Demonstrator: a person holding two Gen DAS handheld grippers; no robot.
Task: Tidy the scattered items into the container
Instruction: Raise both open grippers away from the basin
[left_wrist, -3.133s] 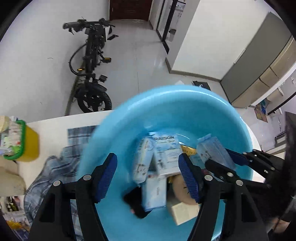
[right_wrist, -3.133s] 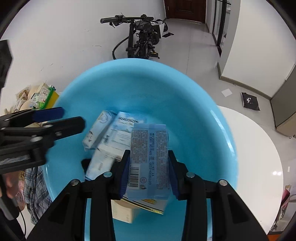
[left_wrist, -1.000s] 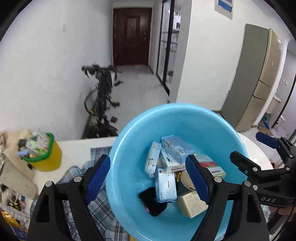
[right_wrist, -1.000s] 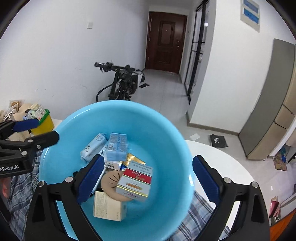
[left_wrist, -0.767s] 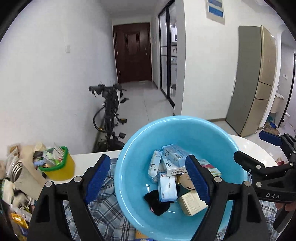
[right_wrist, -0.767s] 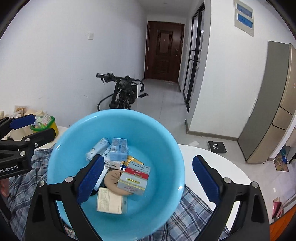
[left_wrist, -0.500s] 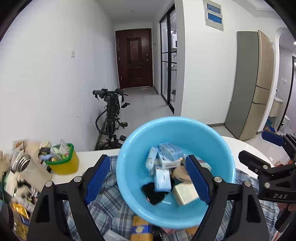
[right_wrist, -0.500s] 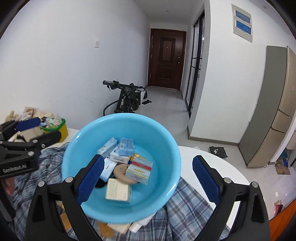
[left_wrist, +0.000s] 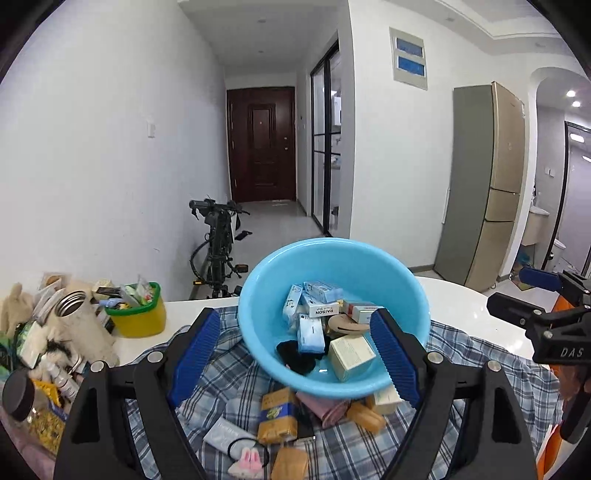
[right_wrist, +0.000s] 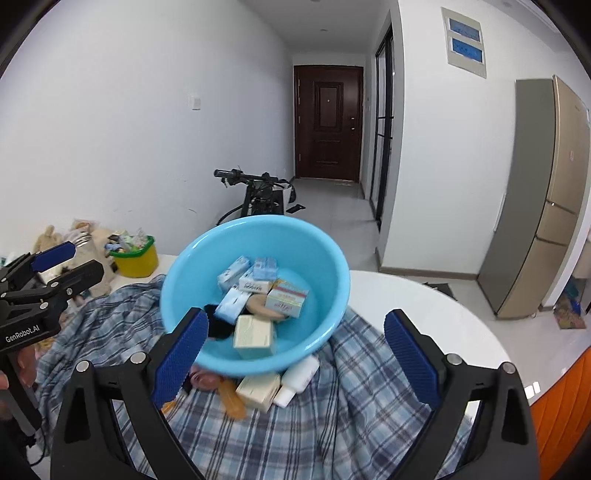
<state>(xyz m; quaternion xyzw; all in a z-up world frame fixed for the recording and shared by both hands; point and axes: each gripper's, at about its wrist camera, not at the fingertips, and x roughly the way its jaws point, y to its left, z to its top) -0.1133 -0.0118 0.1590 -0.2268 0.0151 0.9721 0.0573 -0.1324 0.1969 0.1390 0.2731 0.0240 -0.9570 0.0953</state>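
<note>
Left tongs (left_wrist: 295, 352): spread wide, nothing between the blue pads; they hang over the near side of the bench, in front of the basin.
Right tongs (right_wrist: 293, 356): also spread wide and holding nothing, above the cloth on the near side of the basin.
Basin (left_wrist: 258, 295): light blue, round, tilted toward the cameras, resting on the plaid cloth (left_wrist: 461, 354) with a few items under its near edge.
Inside the basin: several pale blue packets (left_wrist: 309, 334), a white box marked RAISON (left_wrist: 323, 309), a red-and-white box (left_wrist: 360, 309), a cream box (left_wrist: 351, 356), a round tan disc (left_wrist: 347, 324) and a black soft item (left_wrist: 295, 352), all heaped together.
Loose items on the cloth: an orange-yellow packet (left_wrist: 277, 415) just in front of the basin, a pink item (left_wrist: 325, 406) and an amber piece (left_wrist: 365, 415) touching the basin's underside, a grey tube (left_wrist: 225, 435), a black hair tie with a small pink-and-white bunny (left_wrist: 248, 458), and another tan packet (left_wrist: 290, 463) at the bottom edge.
Seen from the right wrist: a white bottle (right_wrist: 299, 376) and a cream box (right_wrist: 258, 391) lie side by side below the basin rim.
Bench (right_wrist: 424, 306): white and round, bare to the right of the cloth.
Left end of the bench: a yellow tub with a green rim (left_wrist: 138, 315) stuffed with small things, a steel-mouthed flask (left_wrist: 70, 299) among plush clutter.
Background: a black bicycle (left_wrist: 218, 243) against the wall, a dark wooden door (left_wrist: 262, 144) down the hallway, a tall fridge (left_wrist: 487, 177) on the right.
</note>
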